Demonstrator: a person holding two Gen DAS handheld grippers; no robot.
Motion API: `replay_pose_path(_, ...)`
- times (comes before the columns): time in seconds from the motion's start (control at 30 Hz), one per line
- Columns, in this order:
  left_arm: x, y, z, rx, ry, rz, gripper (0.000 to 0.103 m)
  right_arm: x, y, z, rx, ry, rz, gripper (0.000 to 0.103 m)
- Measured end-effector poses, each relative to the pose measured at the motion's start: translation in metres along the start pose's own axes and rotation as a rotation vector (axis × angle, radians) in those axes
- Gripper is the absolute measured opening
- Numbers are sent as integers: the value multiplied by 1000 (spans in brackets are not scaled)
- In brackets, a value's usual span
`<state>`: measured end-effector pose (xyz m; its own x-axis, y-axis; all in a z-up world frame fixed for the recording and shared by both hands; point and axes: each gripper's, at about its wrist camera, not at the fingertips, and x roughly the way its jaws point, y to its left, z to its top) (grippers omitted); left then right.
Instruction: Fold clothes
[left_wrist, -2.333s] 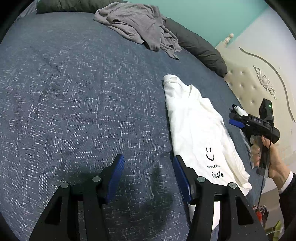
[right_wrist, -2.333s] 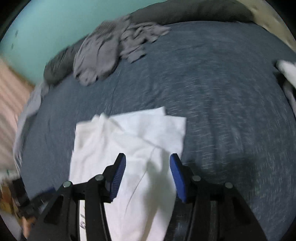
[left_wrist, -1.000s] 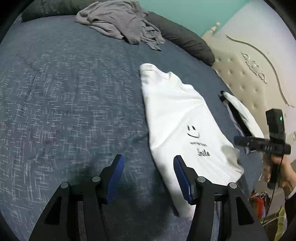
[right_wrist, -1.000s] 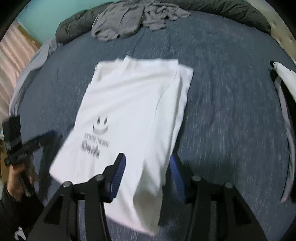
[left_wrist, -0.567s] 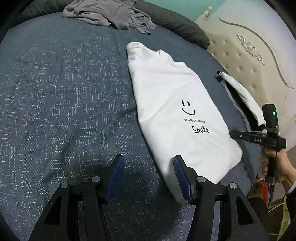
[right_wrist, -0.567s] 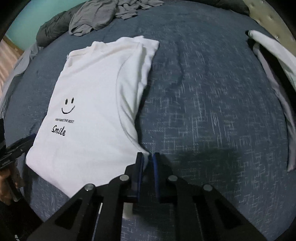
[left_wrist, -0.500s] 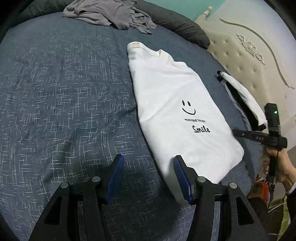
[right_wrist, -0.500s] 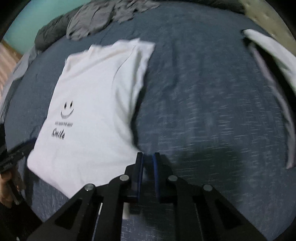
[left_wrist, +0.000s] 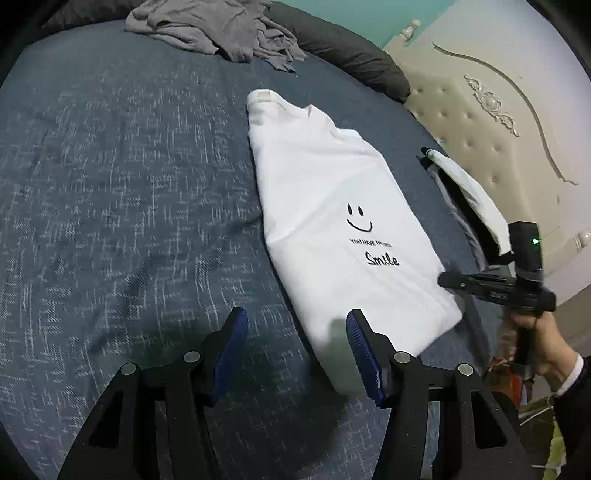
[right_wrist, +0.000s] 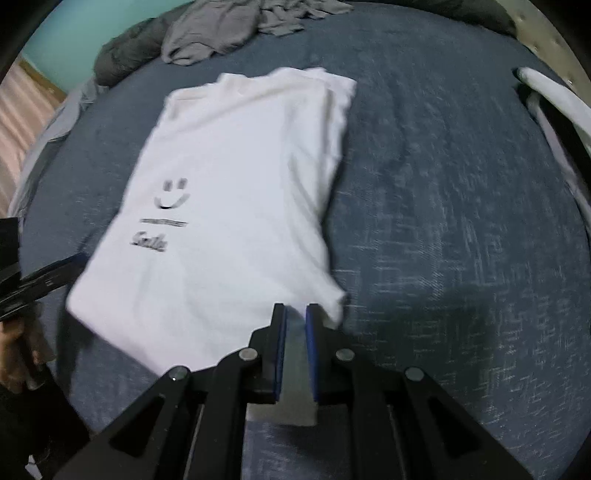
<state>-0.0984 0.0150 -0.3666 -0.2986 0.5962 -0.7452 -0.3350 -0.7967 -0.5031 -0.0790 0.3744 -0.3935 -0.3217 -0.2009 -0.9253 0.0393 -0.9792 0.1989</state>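
A white T-shirt (left_wrist: 325, 192) with a smiley face and "Smile" print lies folded to a narrow strip on the blue bedspread (left_wrist: 110, 184). My left gripper (left_wrist: 295, 325) is open at the shirt's near hem, its right finger over the hem's left corner and its left finger over bare bedspread. In the right wrist view the shirt (right_wrist: 236, 166) stretches away from my right gripper (right_wrist: 295, 314), which is shut on the hem's right corner with white cloth showing between the pads. The left wrist view shows a hand holding the right gripper (left_wrist: 447, 282) at the hem's far corner.
A crumpled grey garment (left_wrist: 218, 29) lies at the far end of the bed against dark pillows (left_wrist: 343, 51). Folded white and dark clothes (left_wrist: 469, 195) sit along the right edge by the cream tufted headboard (left_wrist: 480, 122). Broad bedspread lies to the shirt's left.
The right gripper went from open over the shirt to shut on the hem corner and has stayed shut. The left gripper has stayed open and drawn up to the hem.
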Motion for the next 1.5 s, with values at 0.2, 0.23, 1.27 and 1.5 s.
replay_pose_path(0.2,4,-5,-6,1,21,-32,60,-22,-16,-1,85,-81,29,9)
replay_pose_path(0.23,5,-5,-7,1,26,-27,60,-25,-13,0,73,-92,39,9)
replay_pose_path(1.27,5,13,27,-17,-43,84,60,-17,17,146,-53,-180,47,35)
replay_pose_path(1.5,9,25,37,-38,-49,86,60,13,46,196,-161,-154,41,35)
